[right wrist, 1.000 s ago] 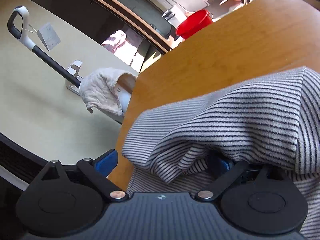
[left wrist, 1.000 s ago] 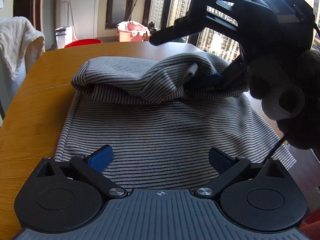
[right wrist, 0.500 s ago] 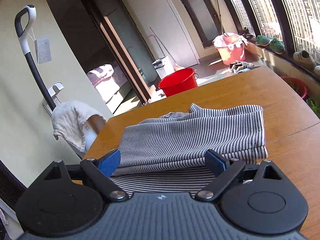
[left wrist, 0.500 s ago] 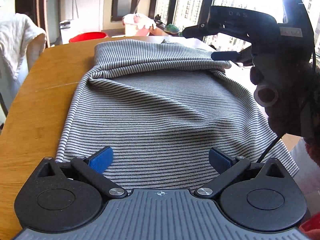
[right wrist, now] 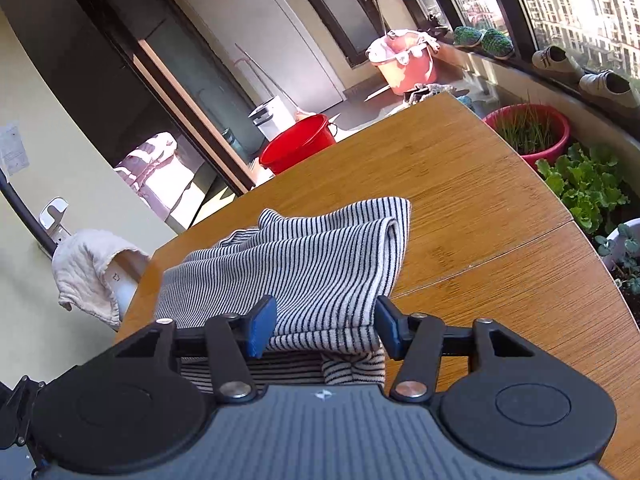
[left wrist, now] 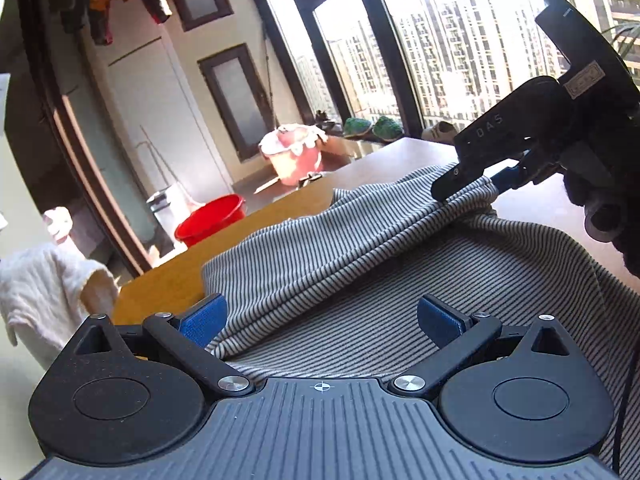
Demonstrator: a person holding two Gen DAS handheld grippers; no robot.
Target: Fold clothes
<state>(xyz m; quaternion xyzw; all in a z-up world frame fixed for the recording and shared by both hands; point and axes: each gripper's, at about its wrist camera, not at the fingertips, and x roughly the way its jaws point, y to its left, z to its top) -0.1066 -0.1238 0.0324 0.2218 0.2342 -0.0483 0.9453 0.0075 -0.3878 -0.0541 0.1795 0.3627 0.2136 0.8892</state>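
Observation:
A grey-and-black striped garment (left wrist: 400, 280) lies on the wooden table (left wrist: 168, 288), with a folded band running across its far part. My left gripper (left wrist: 320, 320) is open, its blue pads either side of the fold's near left end. My right gripper (right wrist: 324, 328) is half closed around the folded right end of the garment (right wrist: 320, 260); the pads do not press the cloth. The right gripper also shows in the left wrist view (left wrist: 476, 178), low over the fold's far right end.
The table (right wrist: 500, 240) ends at a curved edge on the right, with potted plants (right wrist: 580, 184) beyond it. A white towel (right wrist: 88, 268) hangs off the left. A red bucket (right wrist: 300, 144) stands on the floor behind.
Both grippers moved in to the ends of the folded band and tilted. The right gripper's jaws narrowed around the fold. The left gripper stayed open.

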